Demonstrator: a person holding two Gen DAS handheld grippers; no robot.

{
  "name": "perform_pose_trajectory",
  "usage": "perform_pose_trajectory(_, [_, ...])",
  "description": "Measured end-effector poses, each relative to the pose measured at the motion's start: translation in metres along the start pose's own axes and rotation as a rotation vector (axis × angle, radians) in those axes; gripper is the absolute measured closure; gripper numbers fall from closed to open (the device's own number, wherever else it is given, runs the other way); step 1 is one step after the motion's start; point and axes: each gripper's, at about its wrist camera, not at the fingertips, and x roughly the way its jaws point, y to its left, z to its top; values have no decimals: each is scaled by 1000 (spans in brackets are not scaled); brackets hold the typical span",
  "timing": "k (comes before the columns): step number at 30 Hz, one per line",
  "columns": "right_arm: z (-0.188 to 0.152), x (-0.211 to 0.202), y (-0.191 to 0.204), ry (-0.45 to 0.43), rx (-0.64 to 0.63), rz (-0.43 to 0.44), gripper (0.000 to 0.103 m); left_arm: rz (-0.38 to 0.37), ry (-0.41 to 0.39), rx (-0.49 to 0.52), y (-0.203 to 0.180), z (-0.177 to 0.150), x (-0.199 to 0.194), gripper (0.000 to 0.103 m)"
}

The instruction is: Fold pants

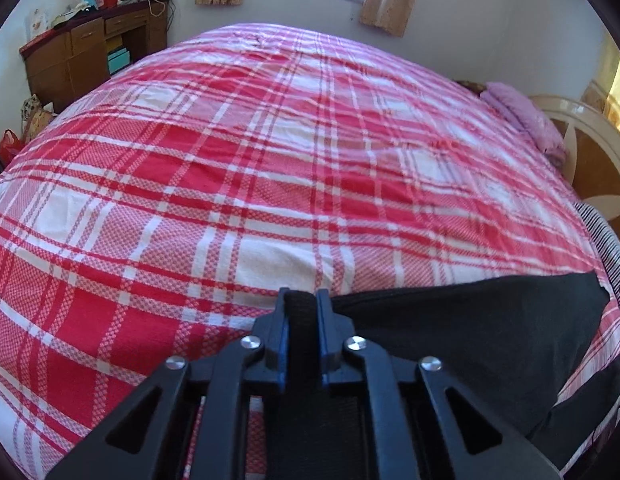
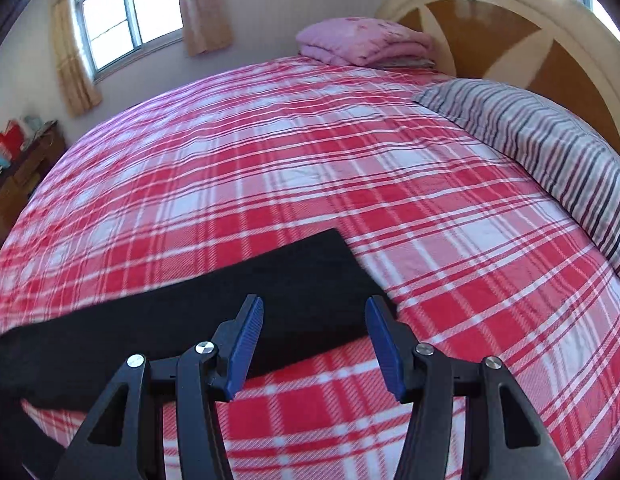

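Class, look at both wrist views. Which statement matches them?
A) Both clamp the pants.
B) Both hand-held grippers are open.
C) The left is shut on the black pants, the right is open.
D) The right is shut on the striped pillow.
C: the left hand-held gripper pinches the black pants between its fingers, while the right hand-held gripper is spread open above them.

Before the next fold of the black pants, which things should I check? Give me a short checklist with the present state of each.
1. Left tool grips the pants: ok, shut on a bunch of black cloth.
2. Right tool ready to grasp: ok, open, above the near edge of the pants' end.
3. Right tool touching the cloth: cannot tell.
4. Pants lie flat: ok at the right end; the rest is only partly in view.
5. Room on the bed cover for folding: ok, the plaid area ahead is bare.
6. Striped pillow clear of the pants: ok, apart from them.
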Motion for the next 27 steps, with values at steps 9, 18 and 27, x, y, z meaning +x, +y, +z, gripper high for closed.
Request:
perform_pose_trajectory(9, [41, 64, -10, 88, -58, -27, 47, 20, 17, -4, 2, -3, 13, 91])
perform_pose_trajectory(18, [57, 119, -15, 160, -36, -48, 47, 46, 14, 8, 1, -5, 19, 91])
perform_pose_trajectory(27, [52, 131, -4, 176, -61, -3, 92, 72, 25, 46, -5, -4, 21, 91])
